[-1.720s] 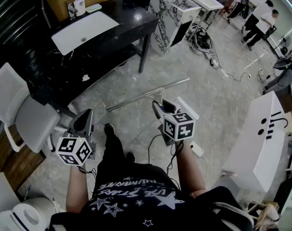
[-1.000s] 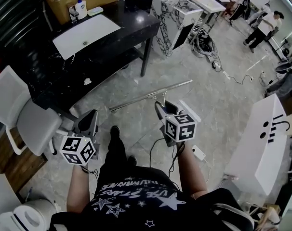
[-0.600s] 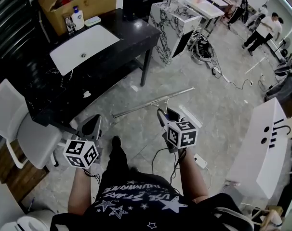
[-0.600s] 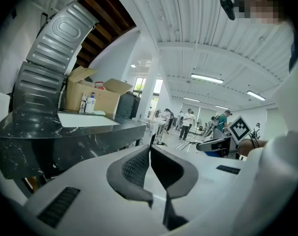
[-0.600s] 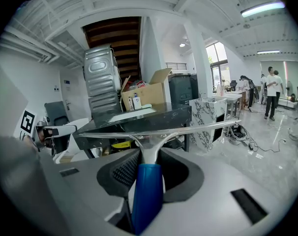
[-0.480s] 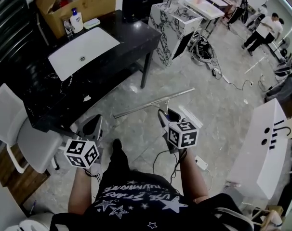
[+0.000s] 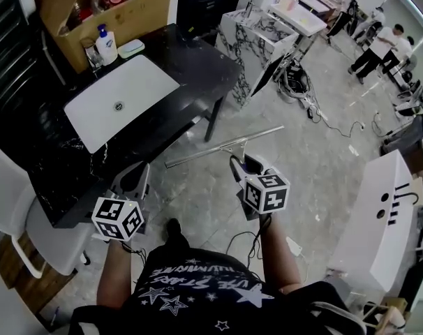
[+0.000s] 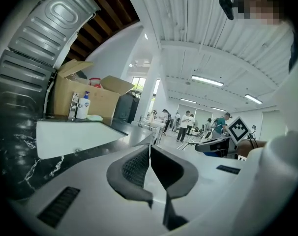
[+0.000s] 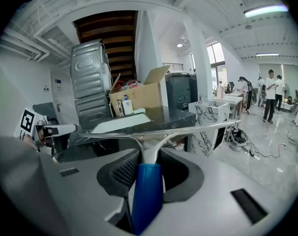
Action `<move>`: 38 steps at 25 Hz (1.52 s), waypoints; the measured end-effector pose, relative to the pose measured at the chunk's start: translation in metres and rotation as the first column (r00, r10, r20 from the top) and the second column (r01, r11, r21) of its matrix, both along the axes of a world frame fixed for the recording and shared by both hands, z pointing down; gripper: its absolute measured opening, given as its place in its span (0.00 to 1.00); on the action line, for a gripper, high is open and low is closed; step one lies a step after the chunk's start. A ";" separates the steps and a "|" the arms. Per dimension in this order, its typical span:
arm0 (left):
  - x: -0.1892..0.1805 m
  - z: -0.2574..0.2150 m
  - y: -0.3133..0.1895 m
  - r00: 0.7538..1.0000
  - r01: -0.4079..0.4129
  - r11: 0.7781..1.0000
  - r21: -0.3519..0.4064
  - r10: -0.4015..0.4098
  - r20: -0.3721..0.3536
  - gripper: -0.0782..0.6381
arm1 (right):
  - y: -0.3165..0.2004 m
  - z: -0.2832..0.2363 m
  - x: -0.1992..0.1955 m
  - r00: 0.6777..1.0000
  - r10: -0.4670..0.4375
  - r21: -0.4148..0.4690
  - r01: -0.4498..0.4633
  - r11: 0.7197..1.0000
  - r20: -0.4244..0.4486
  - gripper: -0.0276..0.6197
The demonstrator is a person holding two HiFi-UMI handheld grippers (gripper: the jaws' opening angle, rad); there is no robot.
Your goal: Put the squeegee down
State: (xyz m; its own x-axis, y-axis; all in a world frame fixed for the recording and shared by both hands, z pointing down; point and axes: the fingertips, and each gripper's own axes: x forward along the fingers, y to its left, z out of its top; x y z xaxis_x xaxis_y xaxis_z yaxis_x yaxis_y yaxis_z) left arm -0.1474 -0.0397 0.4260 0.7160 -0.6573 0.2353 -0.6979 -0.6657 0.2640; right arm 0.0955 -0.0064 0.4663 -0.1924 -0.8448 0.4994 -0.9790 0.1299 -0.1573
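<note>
My right gripper (image 7: 238,165) (image 9: 148,167) is shut on the squeegee's blue handle (image 9: 146,193). The squeegee (image 7: 224,146) has a long metal blade (image 9: 159,127) that stretches left to right in front of the jaws, held in the air above the floor. It hangs just off the near right corner of the black table (image 7: 190,61). My left gripper (image 7: 133,181) (image 8: 149,168) is shut with nothing between its pads, beside the table's front edge.
A white panel (image 7: 121,100) lies on the black table, with a soap bottle (image 7: 105,45) and a cardboard box (image 7: 79,5) behind it. A white chair (image 7: 16,215) stands at the left, a marble-patterned cabinet (image 7: 257,37) and floor cables (image 7: 309,96) ahead, a white unit (image 7: 375,215) at the right. People stand far off.
The view has moved forward toward the black table. Both grippers and the held squeegee now sit closer to the table's front edge. Neither grip has changed.
</note>
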 end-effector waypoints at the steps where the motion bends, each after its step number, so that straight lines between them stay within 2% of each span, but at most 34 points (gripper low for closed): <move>1: -0.001 0.001 -0.012 1.000 -0.008 1.000 -0.001 0.008 0.001 0.15 | -0.012 -0.001 -0.002 1.000 0.003 -0.001 -0.003 1.000 -0.003 0.25; 10: -0.017 0.002 -0.104 0.999 -0.039 0.999 0.006 0.039 -0.026 0.15 | -0.097 0.001 -0.022 0.999 0.023 -0.011 -0.023 1.000 -0.029 0.25; 16: -0.025 0.006 -0.136 0.998 -0.041 0.999 0.001 0.041 -0.045 0.15 | -0.130 0.000 -0.034 0.999 0.014 -0.009 -0.014 1.000 -0.048 0.25; 21: -0.020 0.015 -0.151 0.999 -0.030 0.999 -0.021 0.029 -0.039 0.15 | -0.149 0.007 -0.025 0.999 -0.001 -0.021 0.000 1.000 -0.050 0.25; 28: -0.009 0.023 -0.188 0.997 0.079 0.996 -0.030 -0.080 -0.020 0.15 | -0.216 0.015 0.008 0.997 -0.064 -0.013 0.064 0.998 -0.040 0.25; 38: 0.039 0.021 -0.262 0.967 0.253 0.967 -0.040 -0.254 0.001 0.15 | -0.343 0.024 0.055 0.974 -0.225 -0.057 0.223 0.973 -0.036 0.25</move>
